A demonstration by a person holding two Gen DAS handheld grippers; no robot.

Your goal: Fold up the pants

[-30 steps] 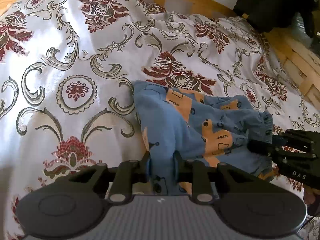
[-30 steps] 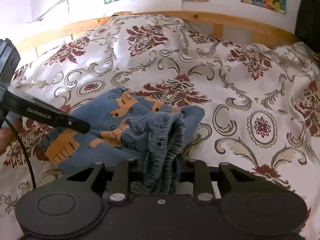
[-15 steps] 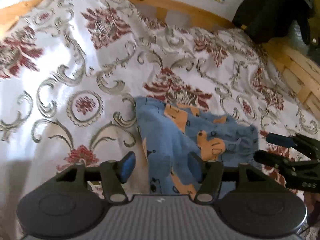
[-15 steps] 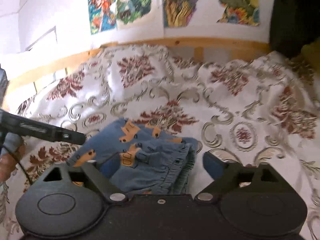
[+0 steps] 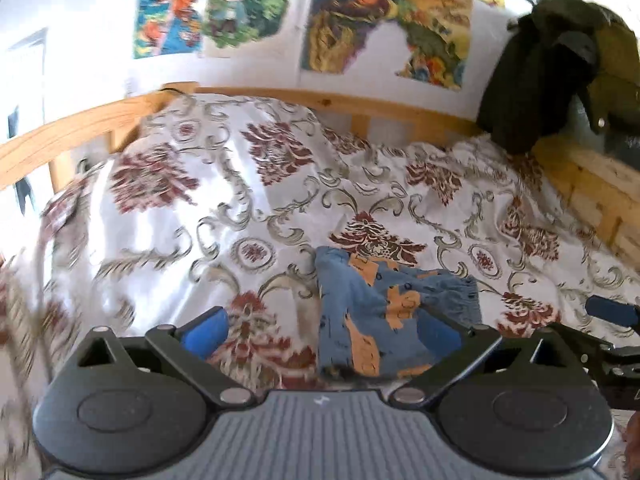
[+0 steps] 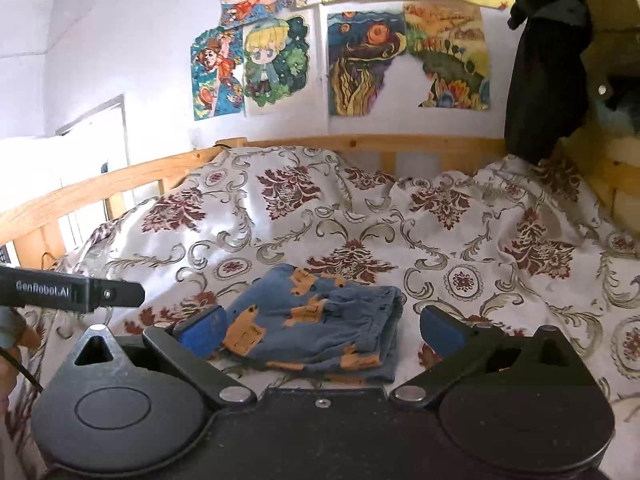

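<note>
Pants (image 6: 320, 328), small and blue with orange vehicle prints, lie folded into a compact bundle on a bed, resting flat on the white bedspread (image 6: 460, 240) patterned with dark red flowers and grey-green scrolls. Nothing holds them.

Left gripper (image 5: 320, 330) is raised over the near edge of the bundle, tilted downward toward the bed. Its jaws are opening and stand wide, blue pads spread far apart; the pants show between them from that camera, but neither pad touches the fabric. Right gripper (image 6: 320, 330) is likewise lifted and angled gently down, jaws wide apart and empty, with the bundle lying on the bed beyond and between its blue pads, untouched. In the right wrist view the left gripper's black finger reaches in from the left edge, with part of a person's hand (image 6: 10, 344) behind it. In the left wrist view the right gripper's blue-tipped finger shows at the far right edge.

Around the bed runs a light wooden frame (image 6: 120, 184). Colourful drawings (image 6: 344, 56) are taped to the white wall above the headboard. A dark jacket (image 6: 548, 60) hangs at the right corner, over the bed's end. The bedspread rises in rumpled folds behind the pants.
</note>
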